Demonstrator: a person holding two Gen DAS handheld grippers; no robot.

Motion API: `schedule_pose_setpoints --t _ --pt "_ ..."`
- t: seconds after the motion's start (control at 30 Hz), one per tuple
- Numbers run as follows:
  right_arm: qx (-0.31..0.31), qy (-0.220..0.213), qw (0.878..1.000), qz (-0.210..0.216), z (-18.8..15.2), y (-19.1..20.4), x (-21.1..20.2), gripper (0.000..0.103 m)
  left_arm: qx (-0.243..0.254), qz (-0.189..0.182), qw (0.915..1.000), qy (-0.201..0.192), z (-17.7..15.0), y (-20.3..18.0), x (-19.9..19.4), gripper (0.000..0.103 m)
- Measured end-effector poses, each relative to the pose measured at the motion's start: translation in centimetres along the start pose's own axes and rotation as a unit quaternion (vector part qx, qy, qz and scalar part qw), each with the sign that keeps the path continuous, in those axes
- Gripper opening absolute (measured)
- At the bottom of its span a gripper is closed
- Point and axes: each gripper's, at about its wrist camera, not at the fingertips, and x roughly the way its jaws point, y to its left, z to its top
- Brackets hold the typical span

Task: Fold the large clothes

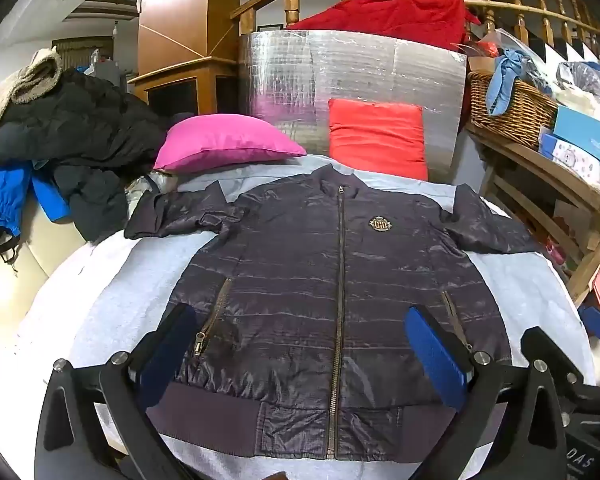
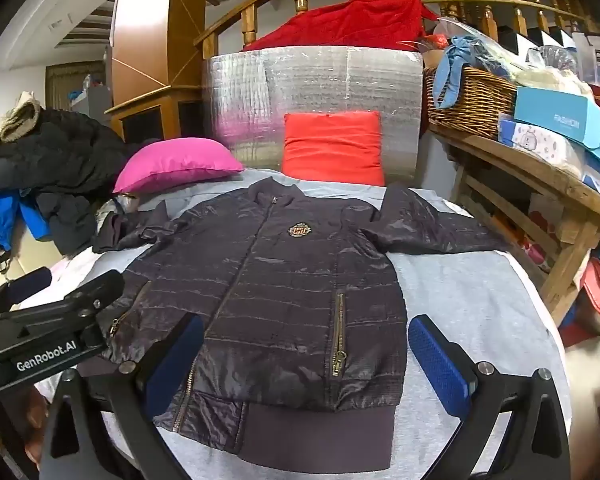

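Note:
A dark navy quilted jacket (image 1: 332, 280) lies flat, front up and zipped, on a light grey sheet (image 1: 120, 280), sleeves spread to both sides. It also shows in the right wrist view (image 2: 276, 292). My left gripper (image 1: 304, 352) is open and empty, hovering above the jacket's lower front with the zipper between its blue pads (image 1: 436, 356). My right gripper (image 2: 312, 360) is open and empty over the jacket's lower right pocket and hem. The left gripper's black body (image 2: 40, 332) shows at the left of the right wrist view.
A pink pillow (image 1: 228, 144) and a red cushion (image 1: 380, 140) lie behind the collar, before a silver foil panel (image 1: 352, 72). Dark coats (image 1: 72, 136) are piled at the left. A wooden shelf with a wicker basket (image 1: 508, 108) and boxes stands at the right.

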Motion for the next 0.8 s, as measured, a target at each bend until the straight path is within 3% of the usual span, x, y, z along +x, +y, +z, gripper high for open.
schedule_pose_setpoints --t 0.13,0.33,0.43,0.8 --pt "-0.001 0.001 1.000 0.003 -0.1 0.0 0.0 0.103 0.002 0.007 0.9999 0.015 0.2 0.3 0.7 0.103" --pt "0.005 0.003 1.000 0.006 0.5 -3.9 0.1 0.103 0.008 0.019 0.9994 0.029 -0.6 -0.2 1.4 0.103" --pt "0.000 0.003 1.000 -0.010 0.0 -1.0 0.8 0.103 0.002 0.015 0.9990 0.042 -0.6 0.0 1.6 0.103" --pt "-0.002 0.007 1.000 -0.007 -0.2 -0.4 1.1 0.103 -0.003 0.008 0.9988 0.049 -0.8 0.2 1.7 0.103"
